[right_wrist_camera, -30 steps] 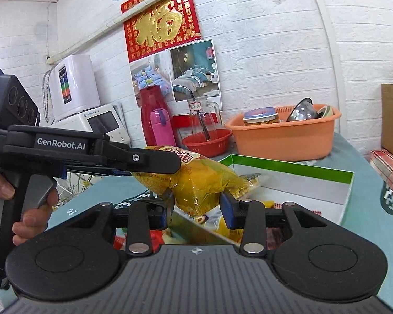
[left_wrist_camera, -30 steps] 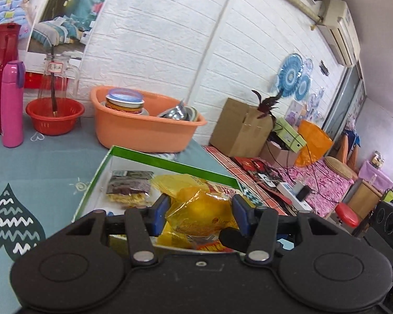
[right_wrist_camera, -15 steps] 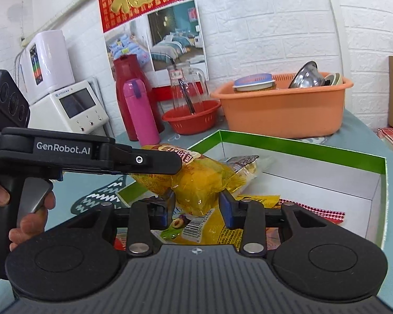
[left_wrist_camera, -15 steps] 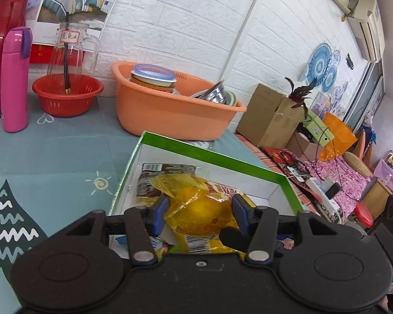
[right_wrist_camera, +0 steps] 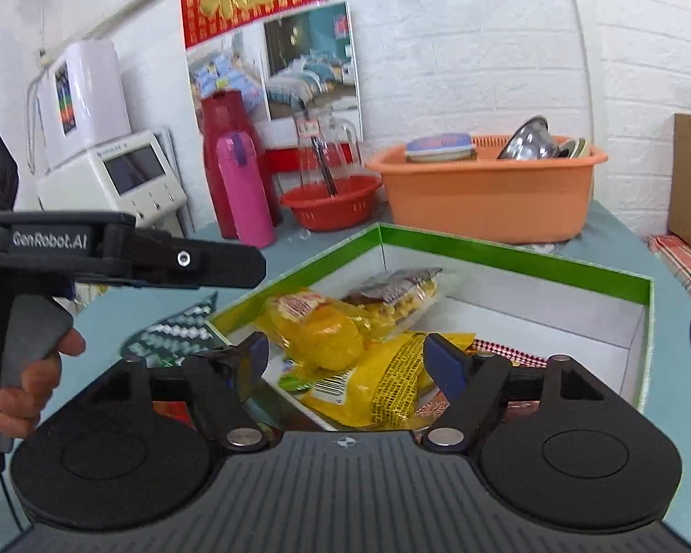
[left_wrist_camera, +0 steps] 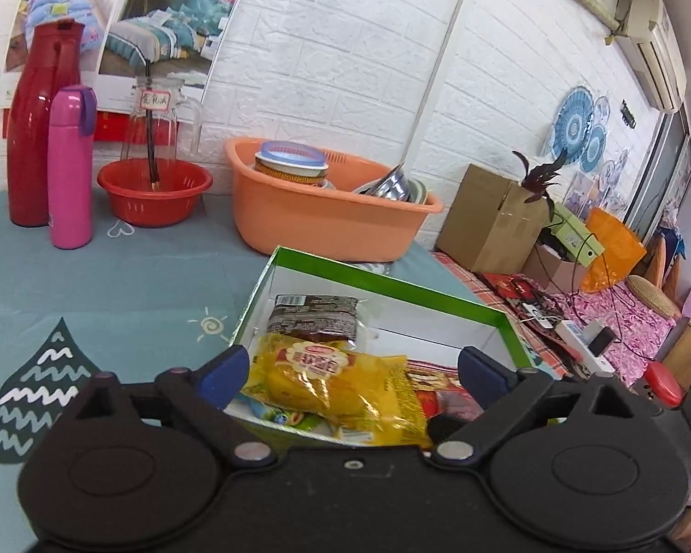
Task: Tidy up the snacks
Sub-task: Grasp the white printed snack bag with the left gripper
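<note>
Here the left gripper (left_wrist_camera: 350,371) and right gripper (right_wrist_camera: 345,357) were both opening, jaws wide, pads clear of the yellow snack bag (left_wrist_camera: 331,380), which lay lower centre of frame inside the green-rimmed box (left_wrist_camera: 382,279) atop other packets

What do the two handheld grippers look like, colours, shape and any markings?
Both are matte black plastic. The left gripper and right gripper each have two round disc-shaped housings, silver pivot screws on angled link arms, and dark blue finger pads. The right one's body is ribbed, with a small compass-like mark. Seen side-on, the left carries white "GenRobot.AI" lettering and a grey trigger handle.
</note>
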Demonstrator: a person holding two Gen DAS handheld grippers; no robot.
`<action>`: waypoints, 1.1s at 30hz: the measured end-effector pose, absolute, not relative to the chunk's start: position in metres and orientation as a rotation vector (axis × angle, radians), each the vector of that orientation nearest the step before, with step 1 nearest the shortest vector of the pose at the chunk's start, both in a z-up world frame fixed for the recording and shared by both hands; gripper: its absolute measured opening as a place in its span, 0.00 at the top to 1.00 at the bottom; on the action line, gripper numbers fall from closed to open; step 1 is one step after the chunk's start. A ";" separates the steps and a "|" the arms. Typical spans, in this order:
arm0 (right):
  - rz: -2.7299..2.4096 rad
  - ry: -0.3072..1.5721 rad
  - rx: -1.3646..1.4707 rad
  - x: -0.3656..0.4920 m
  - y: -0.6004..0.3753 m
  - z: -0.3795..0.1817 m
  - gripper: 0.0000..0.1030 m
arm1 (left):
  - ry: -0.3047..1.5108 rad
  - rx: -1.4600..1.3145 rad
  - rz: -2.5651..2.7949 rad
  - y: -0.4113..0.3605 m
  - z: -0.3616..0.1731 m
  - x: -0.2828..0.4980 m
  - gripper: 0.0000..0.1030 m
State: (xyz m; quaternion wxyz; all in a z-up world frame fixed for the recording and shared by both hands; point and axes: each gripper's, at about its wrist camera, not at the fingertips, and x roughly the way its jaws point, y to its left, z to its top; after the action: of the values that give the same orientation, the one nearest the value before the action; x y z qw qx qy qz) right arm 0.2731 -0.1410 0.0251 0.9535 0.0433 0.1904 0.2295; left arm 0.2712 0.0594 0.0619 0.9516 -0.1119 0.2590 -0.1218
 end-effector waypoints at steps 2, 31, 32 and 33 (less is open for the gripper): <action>0.467 0.352 0.097 0.254 -0.147 0.035 0.00 | 0.547 -0.224 -0.202 0.053 0.070 0.257 0.00; 0.667 0.468 -0.053 0.133 -0.160 -0.041 0.00 | 0.724 -0.581 -0.338 0.017 -0.026 0.109 0.00; 0.660 0.497 -0.060 0.135 -0.159 -0.046 0.00 | 0.723 -0.579 -0.326 0.017 -0.028 0.113 0.00; 0.656 0.523 -0.049 0.136 -0.157 -0.049 0.00 | 0.724 -0.576 -0.314 0.018 -0.029 0.116 0.00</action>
State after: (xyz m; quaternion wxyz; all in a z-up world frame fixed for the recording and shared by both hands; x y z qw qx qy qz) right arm 0.1365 -0.1574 -0.0488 0.9130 -0.0238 0.2537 0.3185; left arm 0.1158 0.0175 -0.0294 0.8831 -0.2765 0.3476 -0.1511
